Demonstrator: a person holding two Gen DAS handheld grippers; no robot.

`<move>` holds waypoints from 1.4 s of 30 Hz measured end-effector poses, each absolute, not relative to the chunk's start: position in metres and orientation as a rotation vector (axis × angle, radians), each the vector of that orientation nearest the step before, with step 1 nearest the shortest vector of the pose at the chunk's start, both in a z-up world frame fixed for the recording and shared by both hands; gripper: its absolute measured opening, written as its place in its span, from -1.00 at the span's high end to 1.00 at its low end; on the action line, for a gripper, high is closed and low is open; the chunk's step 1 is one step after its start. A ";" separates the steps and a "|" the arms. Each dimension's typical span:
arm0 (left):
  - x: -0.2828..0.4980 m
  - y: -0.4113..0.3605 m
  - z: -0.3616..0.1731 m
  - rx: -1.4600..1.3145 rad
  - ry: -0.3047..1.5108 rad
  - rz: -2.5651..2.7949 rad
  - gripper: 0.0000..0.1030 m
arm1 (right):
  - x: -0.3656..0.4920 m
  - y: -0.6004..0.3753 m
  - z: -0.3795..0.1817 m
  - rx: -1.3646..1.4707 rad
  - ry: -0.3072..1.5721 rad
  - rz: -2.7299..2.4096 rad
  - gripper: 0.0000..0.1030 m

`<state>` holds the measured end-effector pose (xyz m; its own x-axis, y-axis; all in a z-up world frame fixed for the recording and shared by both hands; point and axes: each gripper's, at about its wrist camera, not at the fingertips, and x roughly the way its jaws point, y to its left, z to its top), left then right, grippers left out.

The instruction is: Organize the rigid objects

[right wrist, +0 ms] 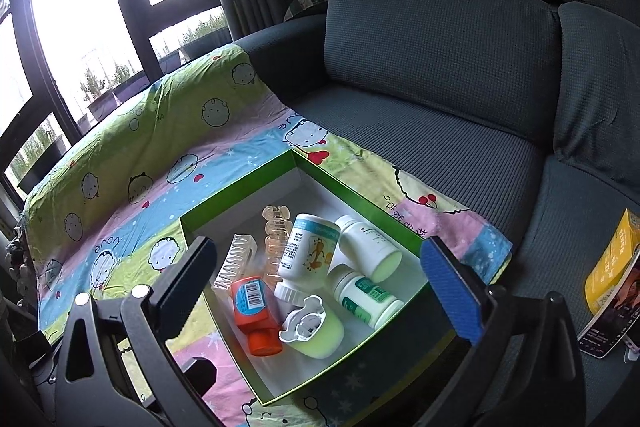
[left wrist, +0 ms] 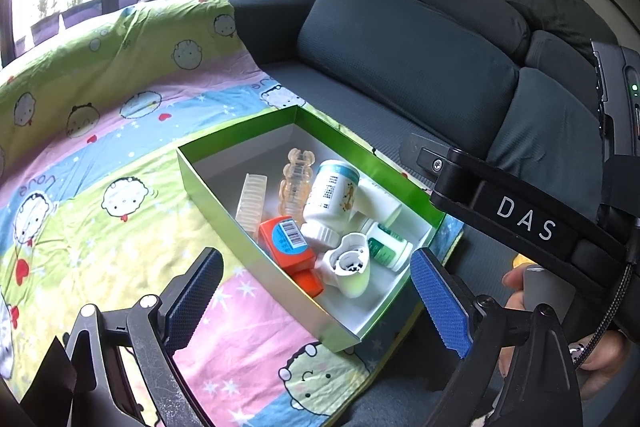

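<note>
Grey sofa cushions (right wrist: 440, 67) fill the background; a cartoon-print sheet (left wrist: 100, 147) covers the seat near the window, and on it sits a green cardboard box (left wrist: 240, 211) with a white interior.

Progress, as judged from the layout: the sorting appears largely complete. No loose item is visible on the sheet around the box. A yellow packet (right wrist: 612, 259) lies well apart on the bare sofa seat to the right; whether it belongs to the task cannot be determined.

Box contents:
- translucent hair claw (left wrist: 297, 183) and white hair clip (left wrist: 251, 203), toward the far left wall
- orange bottle (right wrist: 256, 311) with a barcode label, lying on its side
- large white pill bottle (right wrist: 306, 255), lying with its cap toward the near side
- two smaller white bottles, one plain (right wrist: 368, 253), one green-labelled (right wrist: 368, 301)
- pale green container (right wrist: 316, 331) with a white fitting at its mouth

Left gripper (left wrist: 316, 291): jaws spread wide, holding nothing, poised above the near end of the box.
Right gripper (right wrist: 320, 287): jaws likewise spread, empty, above the box
</note>
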<state>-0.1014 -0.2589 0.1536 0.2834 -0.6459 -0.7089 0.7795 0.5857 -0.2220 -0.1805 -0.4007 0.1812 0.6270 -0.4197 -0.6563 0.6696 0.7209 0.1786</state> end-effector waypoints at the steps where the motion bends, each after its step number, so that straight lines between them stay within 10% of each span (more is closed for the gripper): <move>1: -0.101 -0.259 0.153 0.179 0.857 -0.963 -0.84 | -0.180 -0.401 0.181 0.433 0.627 -0.648 -0.98; 42: -0.096 -0.254 0.136 0.183 0.927 -0.917 -0.84 | -0.170 -0.400 0.170 0.393 0.709 -0.681 -0.98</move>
<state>-0.0962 -0.2537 0.1364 0.2653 -0.6009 -0.7540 0.7475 0.6221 -0.2328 -0.1696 -0.3996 0.1700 0.5598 -0.4340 -0.7059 0.6879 0.7183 0.1040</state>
